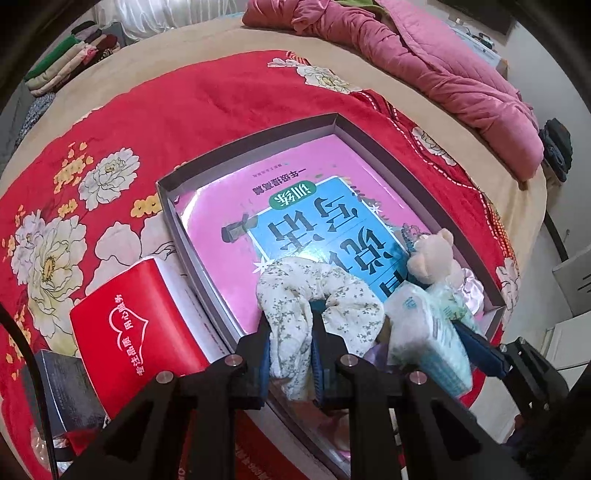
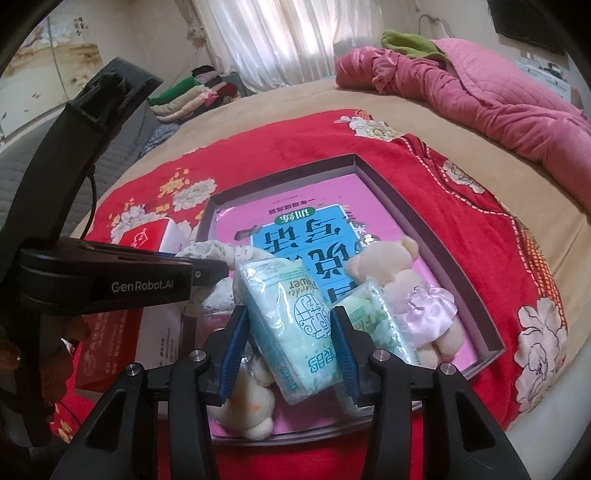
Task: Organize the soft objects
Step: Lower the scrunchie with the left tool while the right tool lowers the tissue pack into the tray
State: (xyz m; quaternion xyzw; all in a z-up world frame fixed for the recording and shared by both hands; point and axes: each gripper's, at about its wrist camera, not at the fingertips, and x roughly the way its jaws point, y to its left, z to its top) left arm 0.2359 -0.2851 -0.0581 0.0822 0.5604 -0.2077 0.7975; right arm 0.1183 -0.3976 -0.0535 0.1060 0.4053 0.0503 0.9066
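Red floral blanket point(image 1: 184, 110) covers the bed point(image 1: 207, 48) (curtained window point(image 2: 280, 33) behind).

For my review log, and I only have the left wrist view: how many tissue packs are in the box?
Observer: Two. One tissue pack sits between the jaws of the right gripper; a second pack lies just beside it, in front of the bear.
Operator: Anything under the first pack?
Observer: Yes, a cream plush toy lies partly beneath it, at the near edge of the box.
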